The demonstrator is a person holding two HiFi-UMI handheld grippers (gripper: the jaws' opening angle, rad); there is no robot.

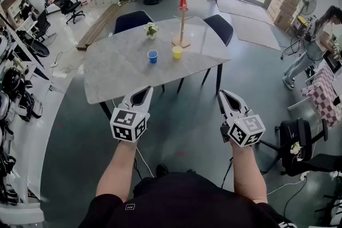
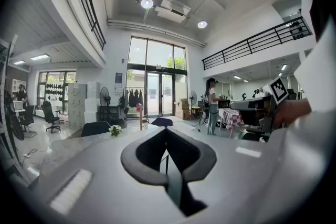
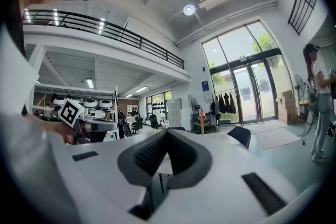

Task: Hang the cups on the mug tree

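Grippers: I had left gripper (image 1: 145, 92) and right gripper (image 1: 225, 95) closed, empty | Cups: red cup (image 1: 183, 4) on top of mug tree (image 1: 181, 24), yellow cup (image 1: 177, 52) just before its base, blue cup (image 1: 153, 56) left of base | Next: the 2 loose cups lay ahead, blue nearer my left gripper.

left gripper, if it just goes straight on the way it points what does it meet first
Probably the near edge of the table, right ahead of the left gripper; the blue cup stands farther on. Depth is unclear.
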